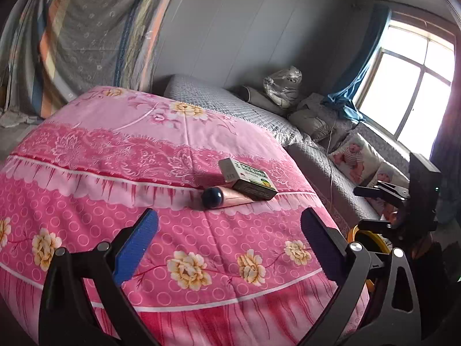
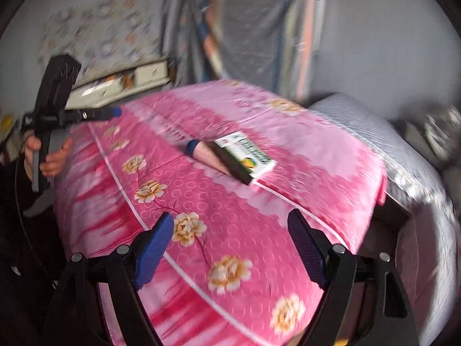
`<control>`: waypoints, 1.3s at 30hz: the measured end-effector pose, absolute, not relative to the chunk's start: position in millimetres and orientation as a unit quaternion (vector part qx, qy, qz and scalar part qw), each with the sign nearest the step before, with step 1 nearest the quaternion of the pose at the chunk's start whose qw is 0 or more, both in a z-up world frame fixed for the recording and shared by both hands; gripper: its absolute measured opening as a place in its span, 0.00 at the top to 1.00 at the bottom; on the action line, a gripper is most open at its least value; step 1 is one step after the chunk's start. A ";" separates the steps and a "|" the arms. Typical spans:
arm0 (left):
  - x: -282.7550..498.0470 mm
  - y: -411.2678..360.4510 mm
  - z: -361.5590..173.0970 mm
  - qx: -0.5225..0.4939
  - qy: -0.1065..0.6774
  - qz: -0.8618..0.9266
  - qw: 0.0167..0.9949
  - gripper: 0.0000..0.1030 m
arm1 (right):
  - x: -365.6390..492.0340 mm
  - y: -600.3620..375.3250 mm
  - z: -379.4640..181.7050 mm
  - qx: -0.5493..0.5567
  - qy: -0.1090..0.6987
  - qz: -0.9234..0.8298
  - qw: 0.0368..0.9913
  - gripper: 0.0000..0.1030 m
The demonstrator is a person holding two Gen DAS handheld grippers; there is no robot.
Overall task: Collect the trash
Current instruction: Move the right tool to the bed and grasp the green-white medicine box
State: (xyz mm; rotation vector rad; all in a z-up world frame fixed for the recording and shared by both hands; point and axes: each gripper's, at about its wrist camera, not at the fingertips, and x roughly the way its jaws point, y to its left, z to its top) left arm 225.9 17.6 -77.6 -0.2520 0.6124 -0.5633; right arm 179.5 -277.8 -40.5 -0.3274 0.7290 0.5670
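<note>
A small green and white cardboard box [image 1: 249,180] lies on a pink floral quilt [image 1: 144,173], leaning on a pink tube with a dark blue cap [image 1: 222,197]. Both also show in the blurred right wrist view, the box [image 2: 245,152] and the tube [image 2: 201,150]. My left gripper [image 1: 230,248] is open and empty, hovering above the quilt just short of the tube. My right gripper [image 2: 230,245] is open and empty, farther back from the box. The right gripper shows at the right edge of the left wrist view [image 1: 403,201]; the left gripper shows at the left of the right wrist view [image 2: 86,114].
A grey quilted bed [image 1: 230,101] with pillows and a plastic bag [image 1: 283,85] runs behind the quilt toward a bright window [image 1: 409,86]. A yellow-rimmed round container [image 1: 366,239] sits low at the right. A draped cloth [image 1: 86,34] hangs on the wall.
</note>
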 end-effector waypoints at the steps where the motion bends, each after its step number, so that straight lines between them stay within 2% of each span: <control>1: 226.5 25.5 -79.9 -0.133 0.297 -0.271 0.906 0.08 | 196.6 -265.8 -44.1 -0.178 0.366 0.290 0.866 0.24; 7: 229.4 34.4 -80.3 -0.145 0.297 -0.275 0.903 0.08 | 281.6 -232.8 -65.0 -0.240 0.438 0.328 0.802 0.26; 13: 245.6 34.9 -90.0 -0.159 0.313 -0.282 0.893 0.08 | 341.1 -212.0 -75.5 -0.268 0.470 0.345 0.767 0.26; 26: 271.2 28.9 -99.1 -0.170 0.348 -0.274 0.880 0.08 | 393.4 -191.0 -105.5 -0.305 0.530 0.413 0.675 0.26; 35: 274.6 24.6 -102.6 -0.174 0.365 -0.269 0.874 0.08 | 422.5 -191.5 -119.4 -0.256 0.559 0.437 0.656 0.26; 36: 273.1 25.1 -101.2 -0.172 0.363 -0.268 0.876 0.08 | 423.2 -192.4 -120.9 -0.251 0.564 0.436 0.655 0.27; 38: 270.4 25.1 -97.2 -0.167 0.355 -0.266 0.881 0.08 | 421.6 -195.3 -121.2 -0.239 0.566 0.438 0.656 0.37; 39: 268.7 24.5 -94.7 -0.160 0.350 -0.264 0.884 0.08 | 419.8 -197.9 -120.3 -0.235 0.562 0.435 0.663 0.37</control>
